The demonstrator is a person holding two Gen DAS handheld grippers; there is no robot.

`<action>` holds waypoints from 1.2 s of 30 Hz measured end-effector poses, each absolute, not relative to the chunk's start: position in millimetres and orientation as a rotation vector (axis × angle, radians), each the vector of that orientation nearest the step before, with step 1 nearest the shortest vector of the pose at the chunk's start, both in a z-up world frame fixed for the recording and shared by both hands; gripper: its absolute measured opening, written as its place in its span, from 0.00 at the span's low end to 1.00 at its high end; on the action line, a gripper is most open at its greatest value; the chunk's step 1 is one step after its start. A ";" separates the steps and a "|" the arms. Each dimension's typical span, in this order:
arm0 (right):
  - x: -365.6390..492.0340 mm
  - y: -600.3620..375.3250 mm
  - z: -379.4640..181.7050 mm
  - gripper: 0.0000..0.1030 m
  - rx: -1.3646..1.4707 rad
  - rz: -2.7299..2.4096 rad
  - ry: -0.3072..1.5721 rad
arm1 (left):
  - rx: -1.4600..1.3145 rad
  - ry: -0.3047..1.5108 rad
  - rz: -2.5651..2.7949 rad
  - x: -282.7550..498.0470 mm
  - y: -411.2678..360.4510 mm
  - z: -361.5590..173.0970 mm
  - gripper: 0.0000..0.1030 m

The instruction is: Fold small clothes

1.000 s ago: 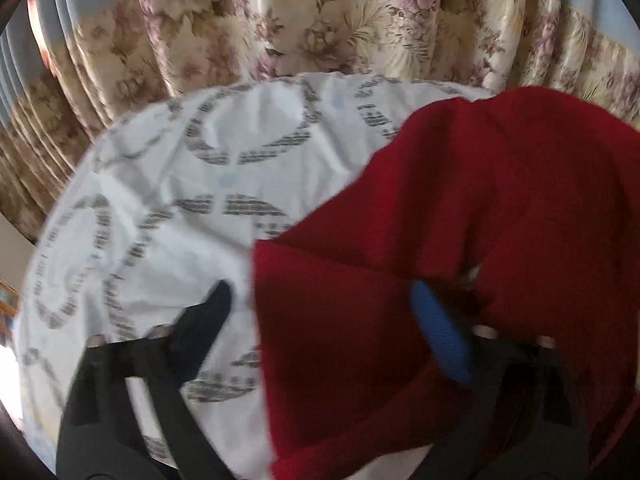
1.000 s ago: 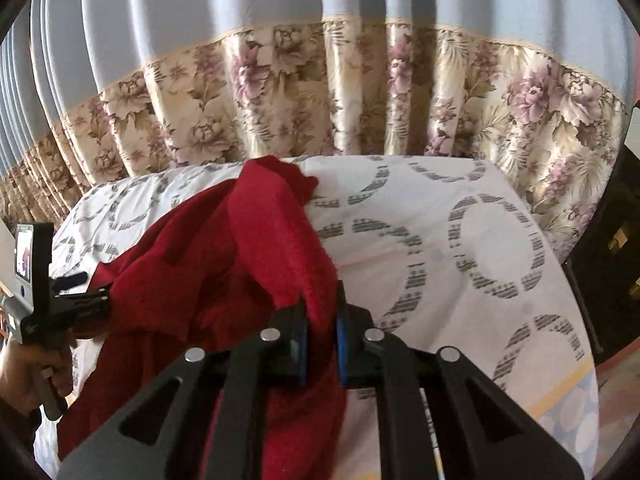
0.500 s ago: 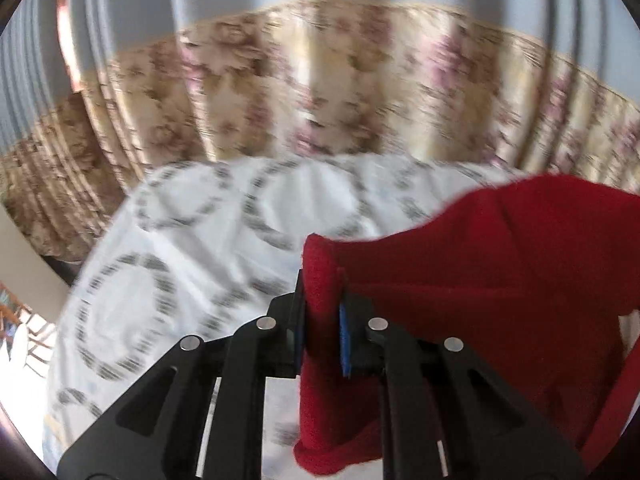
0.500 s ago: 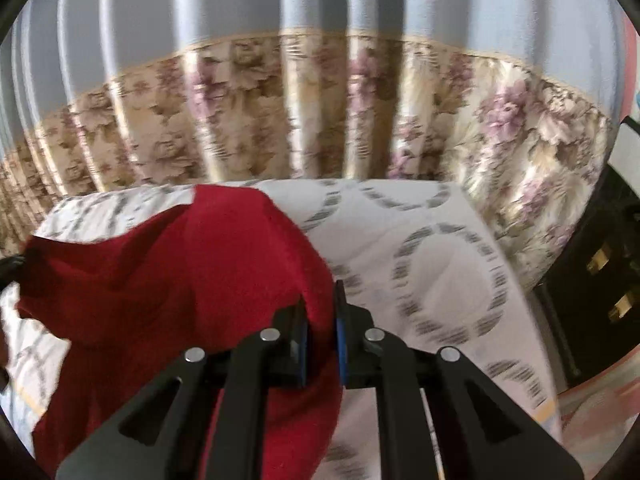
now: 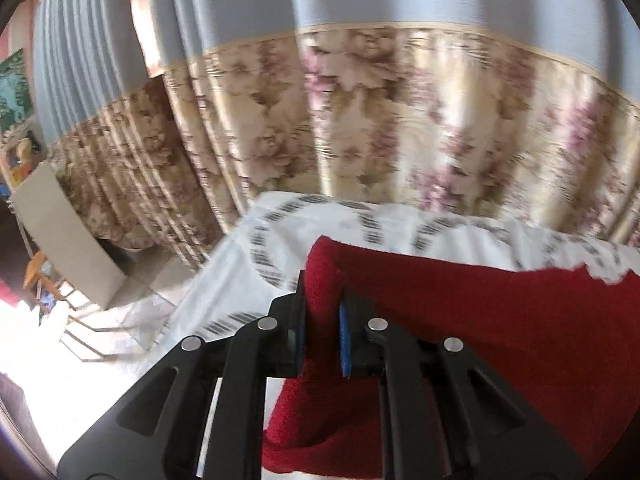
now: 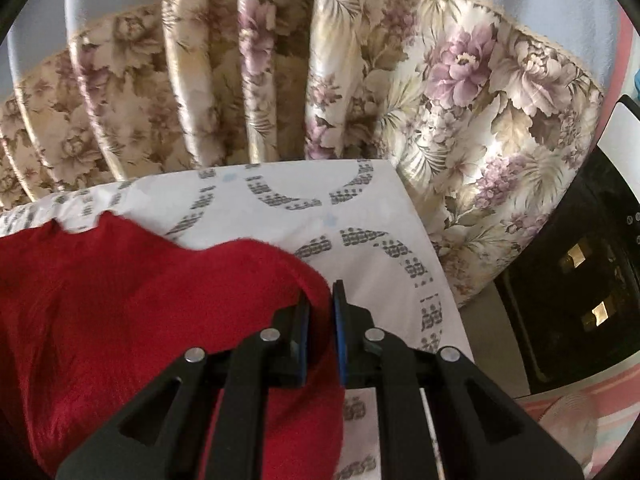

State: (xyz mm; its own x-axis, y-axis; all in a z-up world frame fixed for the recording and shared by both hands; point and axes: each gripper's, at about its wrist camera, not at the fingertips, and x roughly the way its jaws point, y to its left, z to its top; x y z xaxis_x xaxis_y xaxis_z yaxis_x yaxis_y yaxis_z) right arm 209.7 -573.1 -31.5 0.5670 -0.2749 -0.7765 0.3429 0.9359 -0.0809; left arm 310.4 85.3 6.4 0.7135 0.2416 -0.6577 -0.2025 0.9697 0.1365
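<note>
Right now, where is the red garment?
The red garment is held up over the circle-print sheet in front of the floral curtain, one edge pinched in the left gripper and the other in the right gripper.

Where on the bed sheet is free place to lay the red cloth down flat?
The white sheet is bare between the red cloth and the flowered curtain, out to the right edge. In the left view, a bare strip runs left of the cloth. Near the tongs the cloth itself crowds the sheet.
</note>
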 end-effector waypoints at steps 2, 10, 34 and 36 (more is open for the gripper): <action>216.2 -576.1 -34.8 0.10 0.075 -0.374 0.902 | 0.047 0.734 0.278 316.3 97.3 7.2 0.11; 237.6 -580.3 -31.9 0.10 0.060 -0.385 0.889 | 0.044 0.727 0.275 322.5 105.1 4.8 0.12; 84.5 -512.4 -22.5 0.48 0.138 -0.242 0.789 | 0.187 0.762 0.171 164.3 81.2 -20.0 0.88; 45.5 -483.9 -23.5 0.53 0.136 -0.210 0.770 | 0.216 0.755 0.134 121.3 63.2 -30.8 0.88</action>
State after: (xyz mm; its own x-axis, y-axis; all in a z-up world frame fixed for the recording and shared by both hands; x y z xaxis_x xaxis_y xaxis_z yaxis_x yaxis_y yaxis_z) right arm 45.5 -483.9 -23.5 0.6983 -0.1383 -0.7023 0.2372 0.9704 0.0448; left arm 121.3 63.2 -30.8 0.7209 0.1976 -0.6643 -0.0430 0.9694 0.2417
